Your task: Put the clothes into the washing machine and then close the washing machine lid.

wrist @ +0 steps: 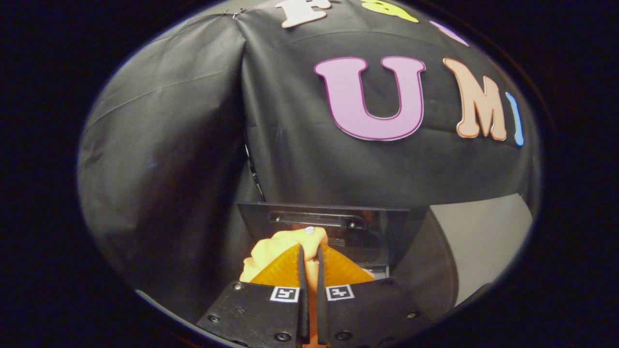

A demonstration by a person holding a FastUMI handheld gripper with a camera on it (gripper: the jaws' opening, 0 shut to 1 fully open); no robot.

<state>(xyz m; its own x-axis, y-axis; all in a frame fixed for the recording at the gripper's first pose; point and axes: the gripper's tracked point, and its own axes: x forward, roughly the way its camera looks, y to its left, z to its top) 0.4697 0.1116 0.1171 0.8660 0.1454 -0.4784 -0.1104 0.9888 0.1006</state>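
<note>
A wall of black cloth (164, 145) hangs in soft folds across the left and continues behind everything else. A vertical seam or gap runs down it near the middle, where two panels of cloth meet.

Low in the middle, the gripper (309, 251) reaches forward and slightly upward. Its two fingers (283, 270) are drawn almost together, with a thin slit between them, and both press on a piece of clothing (285, 241) pinched in that slit. The clothing is a soft orange-yellow fabric. It bunches up in rounded folds just beyond and to the left of the fingertips, and a small pale, round button or snap sits at its top. A strip of the same fabric shows in the slit between the fingers, down toward their base.

Directly beyond the clothing stands the washing machine lid (367, 227), a dark, glossy flat panel raised upright, with a long recessed handle slot across its upper part. The held clothing is in front of this lid, lifted in the air.

To the right, a dark rounded edge curves down beside the lid, and past it lies a pale grey surface (483, 241).
</note>
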